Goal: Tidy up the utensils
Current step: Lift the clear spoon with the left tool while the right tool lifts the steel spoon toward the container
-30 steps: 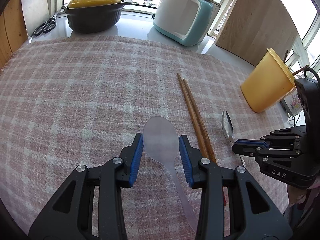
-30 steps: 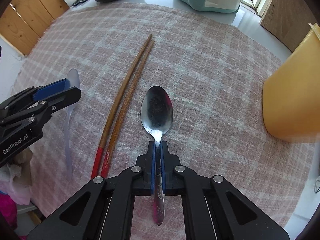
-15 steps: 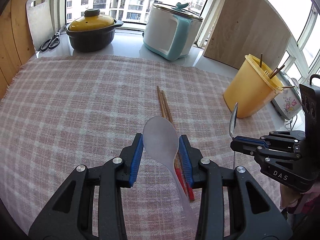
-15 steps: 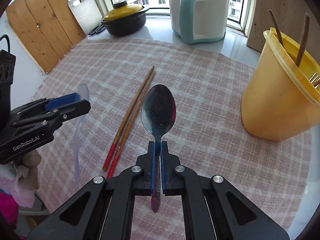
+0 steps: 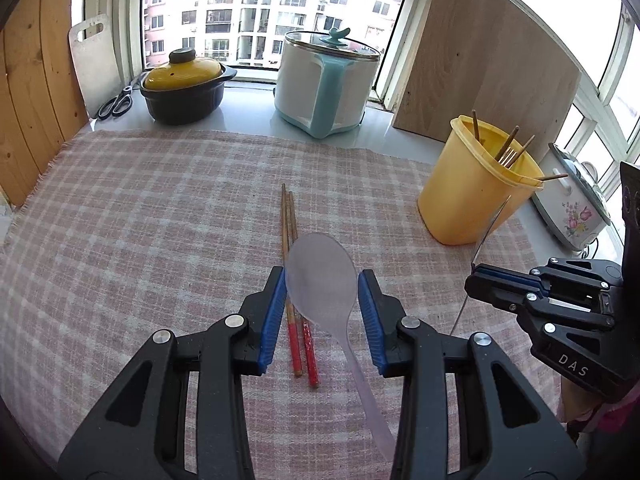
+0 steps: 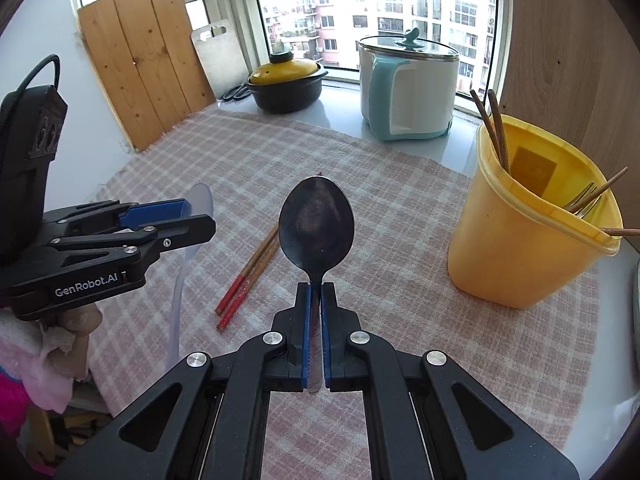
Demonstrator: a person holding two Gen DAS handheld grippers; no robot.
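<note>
My left gripper point(image 5: 322, 300) is shut on a translucent plastic spoon point(image 5: 322, 276) and holds it above the checked cloth, handle hanging down and back. The plastic spoon also shows in the right wrist view point(image 6: 200, 204). My right gripper point(image 6: 316, 312) is shut on the handle of a metal spoon point(image 6: 316, 232), bowl up and lifted above the cloth. From the left wrist view the metal spoon point(image 5: 488, 224) shows edge-on, in front of the yellow utensil holder point(image 5: 468, 196). A pair of red-tipped wooden chopsticks point(image 5: 294, 272) lies on the cloth between the grippers.
The yellow holder point(image 6: 524, 232) at the right holds chopsticks and forks. A white and teal cooker point(image 5: 324, 84), a yellow-lidded dark pot point(image 5: 184, 88), scissors point(image 5: 116, 102) and a cutting board stand along the window sill. A floral appliance point(image 5: 568, 216) sits at far right.
Both grippers have risen and tilted up from the cloth, each carrying its spoon. The metal spoon has come off the cloth and now stands higher, nearer the yellow holder.
</note>
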